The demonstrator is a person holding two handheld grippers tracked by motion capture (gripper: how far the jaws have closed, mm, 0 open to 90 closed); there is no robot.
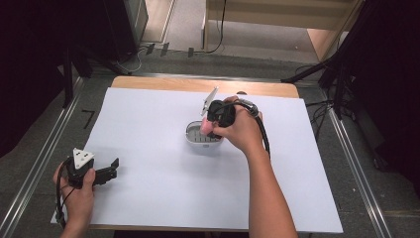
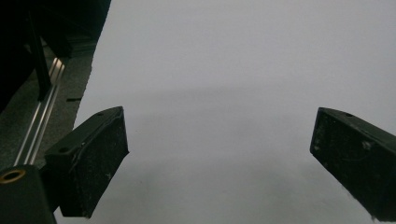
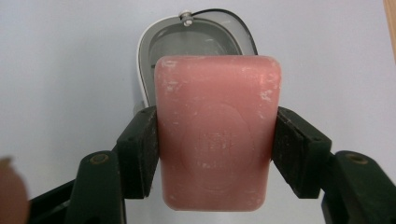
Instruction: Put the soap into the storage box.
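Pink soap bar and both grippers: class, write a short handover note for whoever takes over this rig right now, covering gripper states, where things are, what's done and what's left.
Right gripper: shut on the pink rectangular soap bar, held above the white oval plastic soap dish at mid-table.
Left gripper: open, holding nothing, over the white sheet near the table's left front corner.
Done: soap grasped and brought over the dish.
Left, probably: lower the soap into the dish, release, withdraw.

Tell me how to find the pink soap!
Look at the big white sheet covering the table, then at the white oval dish near its middle. Right above that dish, the right tool squeezes the soap: a pink rounded bar, the only pink thing there.
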